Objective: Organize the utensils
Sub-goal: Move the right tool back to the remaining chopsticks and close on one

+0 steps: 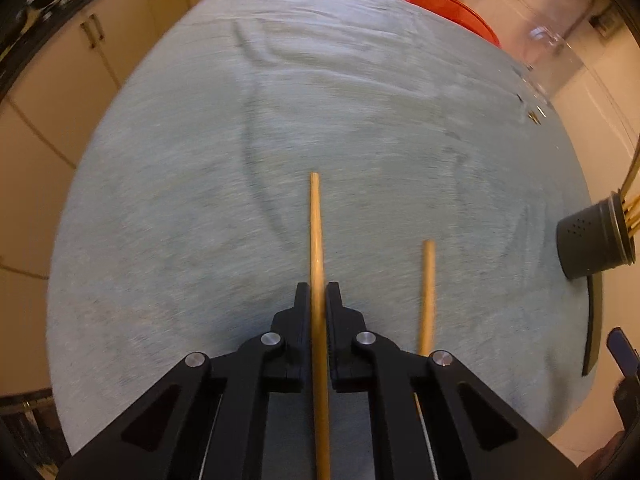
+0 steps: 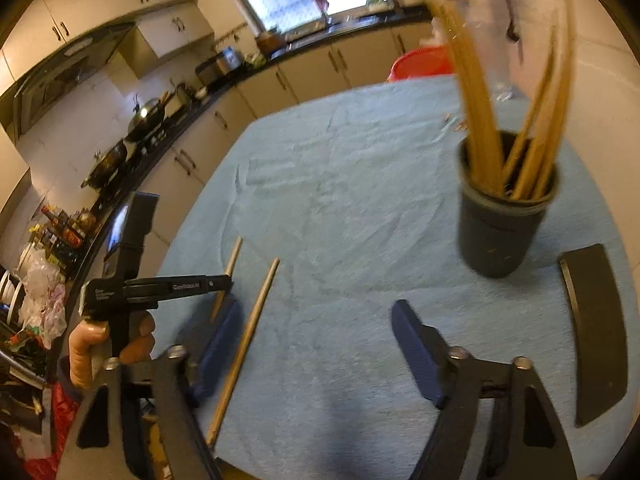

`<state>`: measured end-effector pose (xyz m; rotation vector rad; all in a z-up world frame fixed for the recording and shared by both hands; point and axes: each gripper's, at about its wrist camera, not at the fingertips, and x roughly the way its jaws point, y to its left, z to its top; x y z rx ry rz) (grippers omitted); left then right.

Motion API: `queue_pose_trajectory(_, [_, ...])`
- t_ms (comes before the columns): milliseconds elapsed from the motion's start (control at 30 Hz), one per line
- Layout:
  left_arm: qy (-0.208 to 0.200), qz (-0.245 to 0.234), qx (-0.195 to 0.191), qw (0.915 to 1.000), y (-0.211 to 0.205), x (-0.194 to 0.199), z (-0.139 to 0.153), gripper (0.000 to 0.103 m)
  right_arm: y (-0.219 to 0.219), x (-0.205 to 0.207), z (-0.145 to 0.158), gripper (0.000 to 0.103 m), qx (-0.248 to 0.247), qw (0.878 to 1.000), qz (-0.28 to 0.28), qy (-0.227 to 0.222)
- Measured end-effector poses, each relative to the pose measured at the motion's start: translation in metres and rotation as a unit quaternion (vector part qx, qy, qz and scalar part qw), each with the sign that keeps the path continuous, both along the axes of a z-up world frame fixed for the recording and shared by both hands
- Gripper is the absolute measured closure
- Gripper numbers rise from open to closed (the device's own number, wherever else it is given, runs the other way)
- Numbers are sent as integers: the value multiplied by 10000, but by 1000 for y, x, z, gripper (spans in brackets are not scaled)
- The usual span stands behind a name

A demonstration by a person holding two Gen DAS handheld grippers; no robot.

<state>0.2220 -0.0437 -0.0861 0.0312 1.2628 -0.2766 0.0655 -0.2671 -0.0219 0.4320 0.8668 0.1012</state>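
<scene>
My left gripper (image 1: pixel 318 292) is shut on a wooden chopstick (image 1: pixel 316 220) that lies along the blue cloth. A second chopstick (image 1: pixel 428 280) lies loose just to its right. The right wrist view shows the left gripper (image 2: pixel 224 282) in a hand, clamped on that held chopstick (image 2: pixel 234 256). My right gripper (image 2: pixel 320 332) hangs open above the cloth, its pads touching nothing. The loose chopstick (image 2: pixel 256 320) lies just inside its left finger (image 2: pixel 220 344). A dark round holder (image 2: pixel 504 216) with several chopsticks stands upright to the right, also seen as the holder (image 1: pixel 592 236) at the frame edge.
A dark curved flat piece (image 2: pixel 596 328) lies on the cloth right of the holder. A red bowl (image 2: pixel 420 64) sits at the table's far edge. The blue cloth (image 2: pixel 360 184) is wrinkled. Kitchen counters with pots (image 2: pixel 144 116) run along the left.
</scene>
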Motion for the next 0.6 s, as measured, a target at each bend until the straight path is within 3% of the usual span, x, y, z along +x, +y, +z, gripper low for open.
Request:
queue_pose_trajectory(33, [-4,79,-14,10000,9,-2,0,96,5,8,-3,41,45,9998,70,176])
queue_pose_trajectory(200, [-27,314,-139,9994,42,-8,2,96,39,53,-22,48,238,9950,437,860])
queue_pose_trajectory(333, [-27,428,-296,9986,62,-8,2,96,69,84,-39,66,137,9898,598,1283])
queue_pose_trajectory(600, [-58,335,-503,9982,79,-15,3,96,108,116,-68,75,-436,9796,683,1837])
